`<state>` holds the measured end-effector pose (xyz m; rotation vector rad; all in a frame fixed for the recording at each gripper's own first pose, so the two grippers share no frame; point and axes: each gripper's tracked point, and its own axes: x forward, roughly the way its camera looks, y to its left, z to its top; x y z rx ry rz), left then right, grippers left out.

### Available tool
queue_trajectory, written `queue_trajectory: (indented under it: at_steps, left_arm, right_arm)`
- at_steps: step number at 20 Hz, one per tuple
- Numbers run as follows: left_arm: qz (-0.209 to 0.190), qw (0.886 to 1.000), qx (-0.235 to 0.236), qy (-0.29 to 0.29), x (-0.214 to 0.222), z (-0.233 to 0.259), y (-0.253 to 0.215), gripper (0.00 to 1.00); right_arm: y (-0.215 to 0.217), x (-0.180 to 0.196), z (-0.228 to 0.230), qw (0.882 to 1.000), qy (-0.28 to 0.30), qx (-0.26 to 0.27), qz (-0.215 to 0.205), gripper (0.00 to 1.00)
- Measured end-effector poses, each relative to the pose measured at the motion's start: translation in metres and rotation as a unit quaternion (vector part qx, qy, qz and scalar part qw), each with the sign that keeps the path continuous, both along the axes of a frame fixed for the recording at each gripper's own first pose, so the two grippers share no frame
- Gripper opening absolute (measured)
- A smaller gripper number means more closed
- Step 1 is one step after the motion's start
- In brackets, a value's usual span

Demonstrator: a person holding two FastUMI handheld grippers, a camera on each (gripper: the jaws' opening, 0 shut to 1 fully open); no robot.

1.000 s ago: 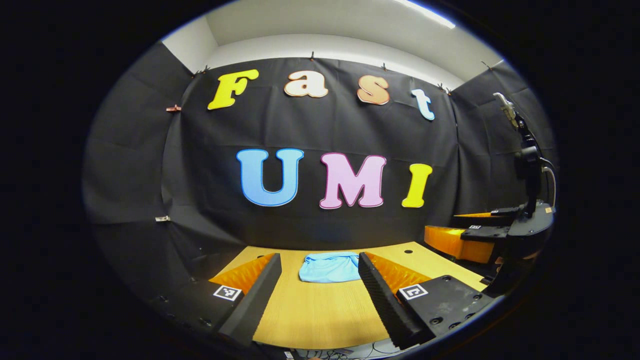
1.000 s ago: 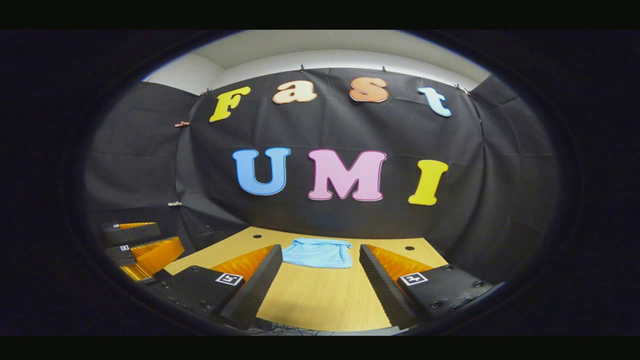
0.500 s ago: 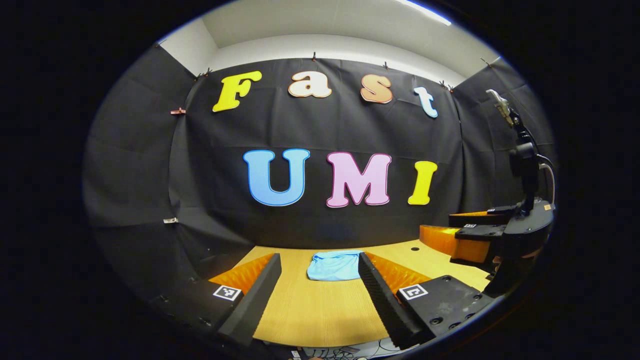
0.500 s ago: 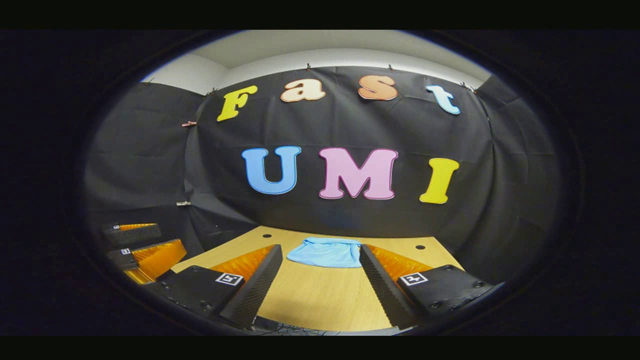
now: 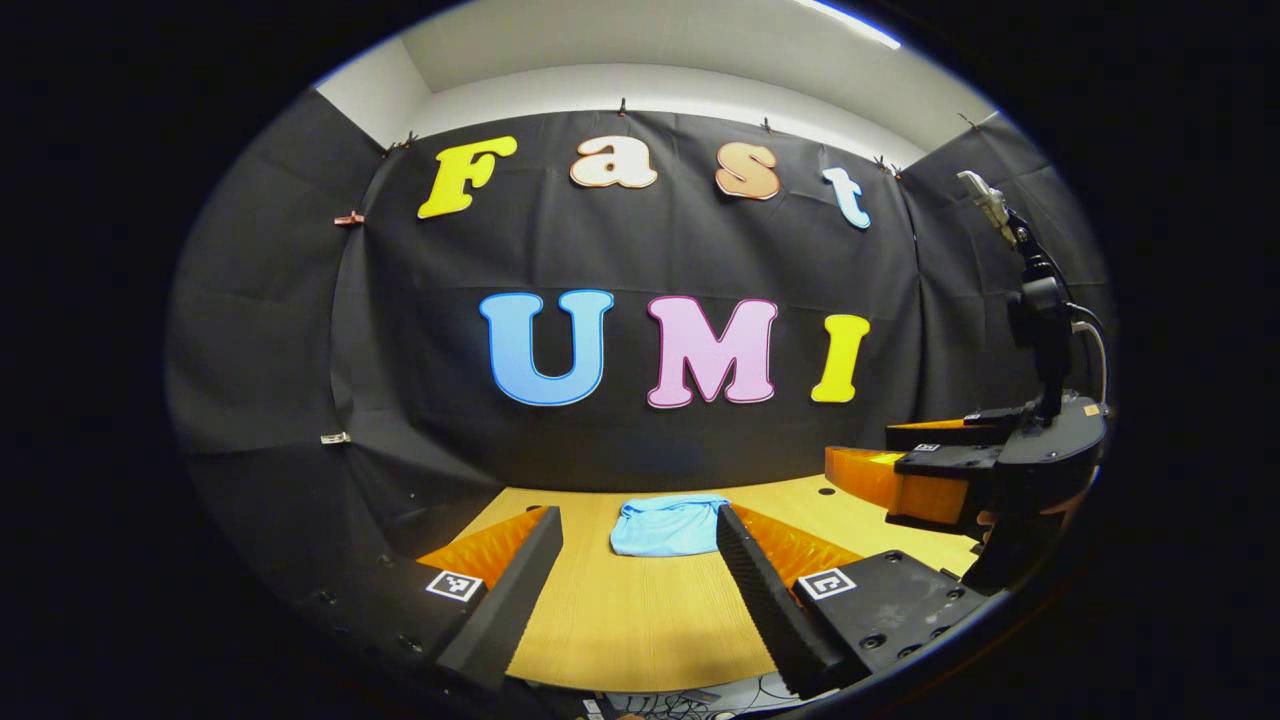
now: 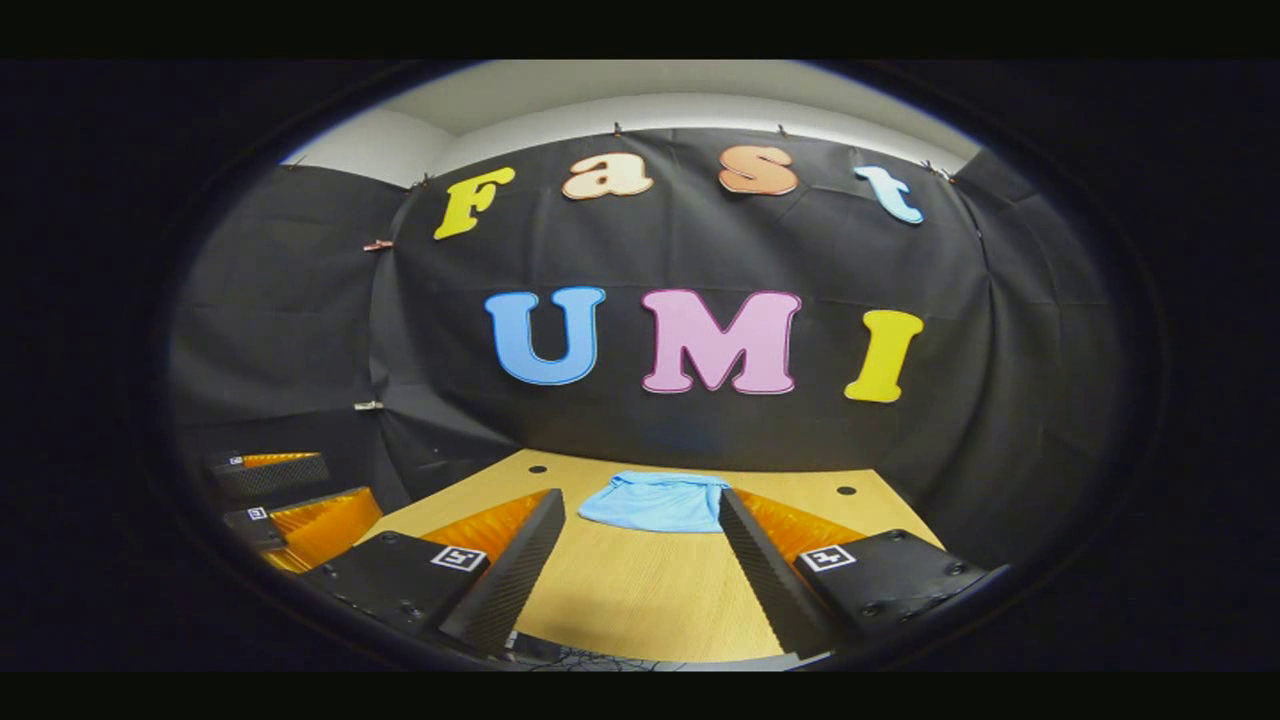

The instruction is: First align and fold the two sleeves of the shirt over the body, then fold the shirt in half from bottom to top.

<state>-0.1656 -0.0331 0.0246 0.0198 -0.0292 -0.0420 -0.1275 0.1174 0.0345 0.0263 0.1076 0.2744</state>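
Left gripper [image 5: 640,590] and right gripper [image 6: 640,580] agape — empty, shirt [image 5: 668,524] apart

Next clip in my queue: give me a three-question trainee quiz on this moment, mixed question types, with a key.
1. True or false: the left gripper is shut on the shirt.
2. Multiple choice: the shirt lies on the table as A) spread flat with sleeves out, B) a compact folded bundle, C) hanging off the near edge.
3. Fill in: in the left gripper view, the right gripper is held above the table toward the ___ side of the picture.

Key: 1 false, its fingers stand apart, short of the shirt; 2 B; 3 right.
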Motion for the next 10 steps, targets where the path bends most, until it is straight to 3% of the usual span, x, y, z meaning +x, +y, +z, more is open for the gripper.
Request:
queue_trajectory:
  at_steps: [10]
  left_arm:
    - [0.002,1.000,-0.002,0.010,0.0080,-0.0076,0.0028,0.98]
  right_arm:
    - [-0.0021,0.0067,-0.0063,1.000,0.002,-0.001,-0.005,0.97]
